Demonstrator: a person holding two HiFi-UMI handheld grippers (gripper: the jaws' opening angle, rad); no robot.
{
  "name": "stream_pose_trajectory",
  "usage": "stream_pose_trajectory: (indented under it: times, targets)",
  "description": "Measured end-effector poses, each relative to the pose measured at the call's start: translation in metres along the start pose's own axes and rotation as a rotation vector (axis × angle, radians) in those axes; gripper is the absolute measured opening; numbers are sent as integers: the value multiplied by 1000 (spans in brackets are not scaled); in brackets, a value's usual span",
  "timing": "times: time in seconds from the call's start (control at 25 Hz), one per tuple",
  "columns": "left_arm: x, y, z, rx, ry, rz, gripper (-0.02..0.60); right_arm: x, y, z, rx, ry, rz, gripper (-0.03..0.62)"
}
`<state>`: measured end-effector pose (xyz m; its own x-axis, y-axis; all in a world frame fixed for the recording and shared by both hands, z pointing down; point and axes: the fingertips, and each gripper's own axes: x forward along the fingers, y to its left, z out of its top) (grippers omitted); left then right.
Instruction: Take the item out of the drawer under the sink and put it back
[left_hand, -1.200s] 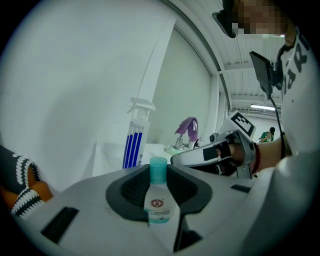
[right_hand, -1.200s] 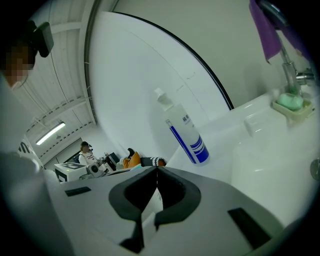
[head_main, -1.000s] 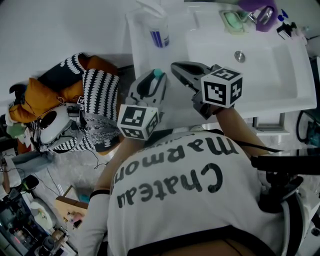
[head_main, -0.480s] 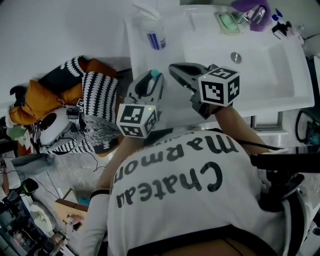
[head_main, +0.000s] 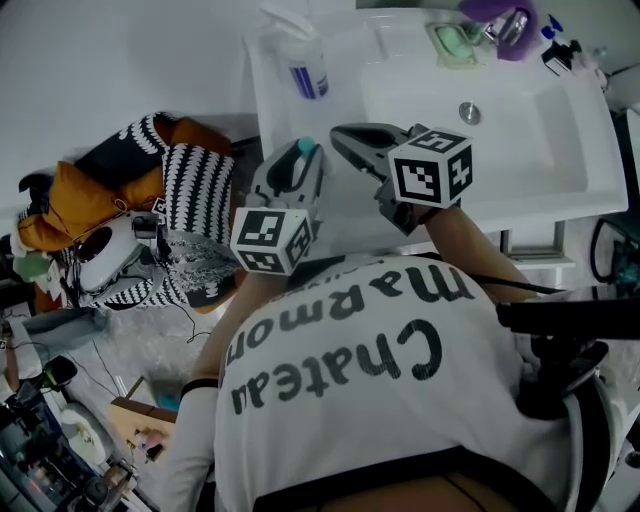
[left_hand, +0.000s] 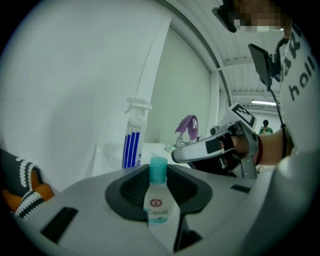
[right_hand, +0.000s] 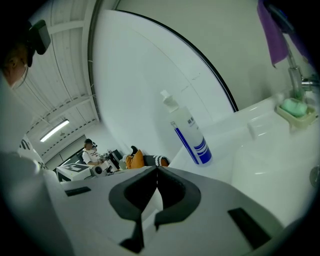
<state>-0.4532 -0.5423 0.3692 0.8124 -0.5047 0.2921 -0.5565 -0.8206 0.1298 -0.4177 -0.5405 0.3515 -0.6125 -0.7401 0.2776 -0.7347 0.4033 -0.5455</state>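
Note:
My left gripper (head_main: 302, 160) (left_hand: 159, 200) is shut on a small clear bottle (left_hand: 158, 200) with a teal cap (head_main: 308, 147) and a red-marked label; it stands upright between the jaws, held above the left end of the white sink counter (head_main: 290, 120). My right gripper (head_main: 350, 140) (right_hand: 156, 192) is shut with nothing between its jaws, raised beside the left one over the basin's front left corner. The left gripper view shows the right gripper (left_hand: 200, 150) off to the right. No drawer under the sink shows in any view.
A white spray bottle with blue stripes (head_main: 300, 55) (right_hand: 187, 132) (left_hand: 132, 142) stands on the counter's left end. A green soap dish (head_main: 455, 45) and a tap draped in purple (head_main: 505, 20) sit behind the basin (head_main: 520, 110). Clothes and bags (head_main: 150, 200) are heaped on the floor at left.
Both grippers have drifted slightly up and left in the head view, the left one still holding the bottle. Their jaws have not changed.

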Motion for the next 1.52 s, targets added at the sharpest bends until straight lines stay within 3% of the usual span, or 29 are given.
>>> stream_pose_trajectory:
  times: [0.16,0.4,1.12,1.52]
  targets:
    - [3,-5,-1,9,-4,-6,100,0,-4,-1,1,6,0,9]
    - [4,-11,-2,85,10,-2,100,1,-5,1,4,16,6,9]
    - [-9,-11,-6,27,38,27,100,-3,9,9,18,39,40,9]
    - [-10,-13,-9,87,79,6,101,-9,15,10,17,13,34,9]
